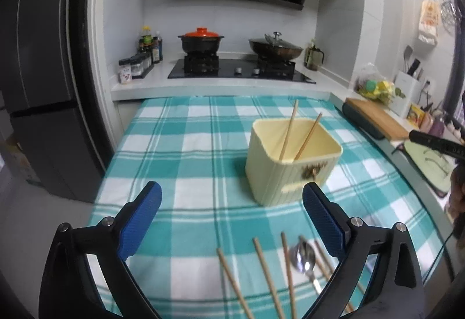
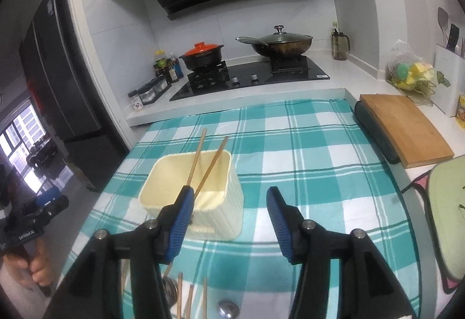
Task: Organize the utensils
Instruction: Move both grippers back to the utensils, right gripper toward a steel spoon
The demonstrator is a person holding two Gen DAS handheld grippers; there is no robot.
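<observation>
Two chopsticks [image 1: 300,136] stood in the cream holder [image 1: 290,165]; several chopsticks [image 1: 266,275] and a spoon [image 1: 303,258] remained on the checked cloth [image 1: 186,162]; left gripper [image 1: 232,226] and right gripper [image 2: 229,220] both gaped empty.

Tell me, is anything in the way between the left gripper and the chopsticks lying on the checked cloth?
Nothing visible blocks it. The open left gripper hangs over bare teal-and-white checked cloth, with the loose wooden chopsticks and shiny metal spoon right below its fingers. The cream ribbed plastic bin, already holding two chopsticks, stands farther back.
</observation>
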